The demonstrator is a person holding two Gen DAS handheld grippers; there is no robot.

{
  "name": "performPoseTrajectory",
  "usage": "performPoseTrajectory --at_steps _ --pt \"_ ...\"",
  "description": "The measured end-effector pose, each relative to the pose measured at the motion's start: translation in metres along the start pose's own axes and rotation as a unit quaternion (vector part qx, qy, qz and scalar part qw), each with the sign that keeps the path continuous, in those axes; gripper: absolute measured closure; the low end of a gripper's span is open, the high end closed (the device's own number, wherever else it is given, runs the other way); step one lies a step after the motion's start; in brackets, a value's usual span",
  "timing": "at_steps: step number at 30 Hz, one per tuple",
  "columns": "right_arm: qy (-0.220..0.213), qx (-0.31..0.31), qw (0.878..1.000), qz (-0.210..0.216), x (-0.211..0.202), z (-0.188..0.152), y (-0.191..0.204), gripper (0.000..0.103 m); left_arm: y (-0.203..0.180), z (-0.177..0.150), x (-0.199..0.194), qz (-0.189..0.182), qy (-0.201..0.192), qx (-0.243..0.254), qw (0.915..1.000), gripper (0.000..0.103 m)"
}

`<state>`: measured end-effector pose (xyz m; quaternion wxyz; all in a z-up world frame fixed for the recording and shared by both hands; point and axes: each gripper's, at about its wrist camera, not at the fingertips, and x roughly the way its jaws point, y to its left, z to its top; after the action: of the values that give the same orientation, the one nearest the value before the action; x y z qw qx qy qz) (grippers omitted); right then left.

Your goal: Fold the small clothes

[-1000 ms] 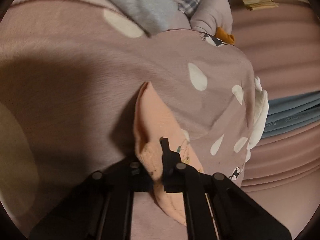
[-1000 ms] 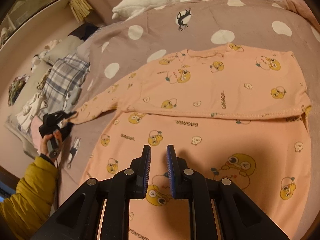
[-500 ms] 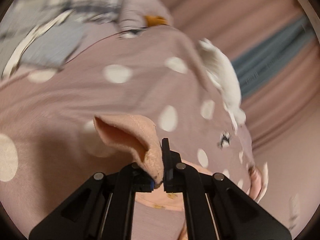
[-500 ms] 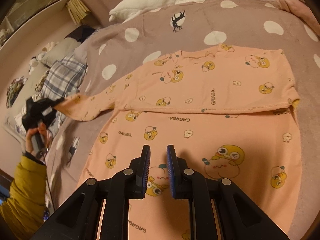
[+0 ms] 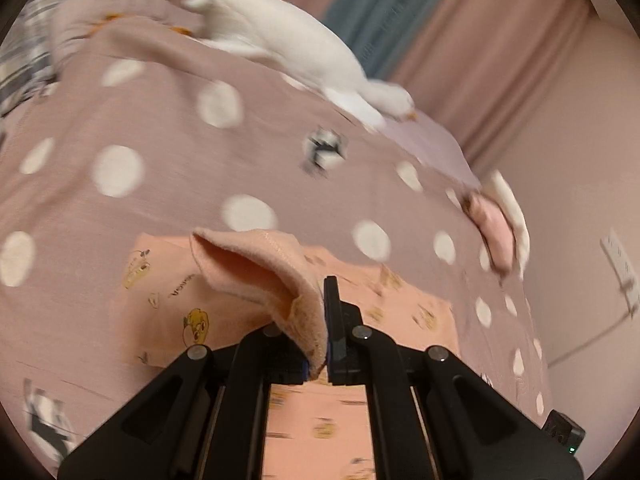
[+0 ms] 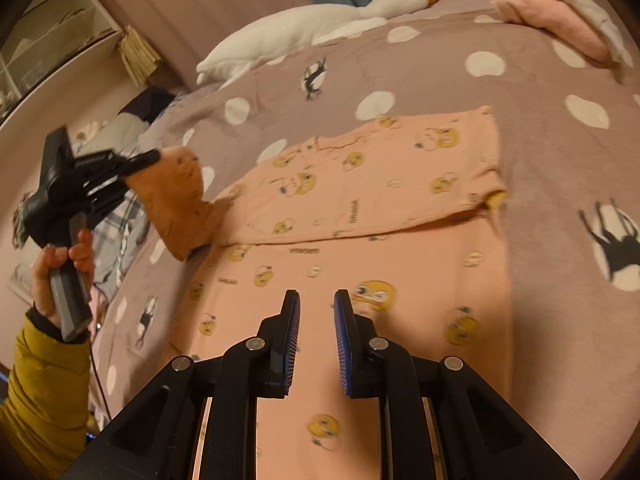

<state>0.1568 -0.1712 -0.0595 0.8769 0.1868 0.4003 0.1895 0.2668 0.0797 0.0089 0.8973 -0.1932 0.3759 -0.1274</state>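
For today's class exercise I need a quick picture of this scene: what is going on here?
A person is folding a peach pyjama top spread on a dotted bedspread. The left gripper is shut on the sleeve, lifted off the bed and drawn toward the body of the top. The right gripper hangs open above the lower part of the top, holding nothing. A white toy goose lies at the far edge of the bed.

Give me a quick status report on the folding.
Left gripper shut on sleeve cuff, lifted off the bed. Right gripper open, empty, over the peach shirt. Nothing in the way.
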Motion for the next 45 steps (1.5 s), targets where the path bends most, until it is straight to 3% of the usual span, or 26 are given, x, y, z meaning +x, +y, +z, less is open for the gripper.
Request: performPoseTrajectory --at_steps 7,11,13,15,17,19,23,26,31,35,39,43,44,45 --pt "-0.015 0.036 0.999 -0.013 -0.016 -0.002 -0.029 0.087 -0.081 -0.033 0.067 0.029 0.036 0.091 0.9947 0.098" --pt "-0.021 0.055 0.998 -0.018 -0.023 -0.005 -0.040 0.087 -0.097 -0.066 0.112 0.050 0.101 0.116 0.9869 0.095" --pt "-0.022 0.062 0.998 -0.022 -0.027 -0.007 -0.045 0.086 -0.098 -0.078 0.127 0.051 0.128 0.114 0.9839 0.081" --pt "-0.025 0.069 0.997 -0.022 -0.031 -0.008 -0.049 0.077 -0.097 -0.087 0.135 0.044 0.153 0.109 0.9812 0.041" --pt "-0.029 0.076 0.996 -0.020 -0.033 -0.009 -0.052 0.073 -0.101 -0.092 0.132 0.025 0.151 0.112 0.9819 0.032" --pt "-0.031 0.083 0.996 -0.016 -0.034 -0.009 -0.055 0.073 -0.105 -0.090 0.121 0.010 0.147 0.127 0.9809 0.029" --pt "-0.029 0.087 0.996 0.001 -0.028 -0.006 -0.052 0.072 -0.100 -0.086 0.080 -0.015 0.108 0.152 0.9824 0.020" --pt "-0.022 0.083 0.996 0.019 -0.017 0.000 -0.049 0.072 -0.080 -0.084 0.048 -0.003 0.076 0.154 0.9851 0.020" --pt "0.002 0.087 0.996 0.035 0.021 0.025 -0.050 0.072 -0.029 -0.090 0.015 0.034 0.056 0.115 0.9912 0.020" --pt "0.018 0.090 0.996 0.024 0.050 0.040 -0.048 0.072 0.006 -0.098 -0.003 0.051 0.053 0.076 0.9944 0.020" --pt "0.010 0.058 0.998 -0.023 0.065 0.051 -0.041 0.072 0.033 -0.108 -0.018 0.057 0.056 0.045 0.9958 0.019" --pt "0.024 0.068 0.997 -0.017 0.079 0.054 -0.047 0.072 0.046 -0.111 -0.025 0.061 0.054 0.030 0.9962 0.019" --pt "0.022 0.063 0.998 -0.016 0.079 0.054 -0.045 0.074 0.049 -0.112 -0.026 0.062 0.053 0.027 0.9963 0.019" --pt "0.021 0.055 0.998 -0.022 0.080 0.054 -0.042 0.083 0.052 -0.112 -0.025 0.063 0.054 0.022 0.9963 0.020"
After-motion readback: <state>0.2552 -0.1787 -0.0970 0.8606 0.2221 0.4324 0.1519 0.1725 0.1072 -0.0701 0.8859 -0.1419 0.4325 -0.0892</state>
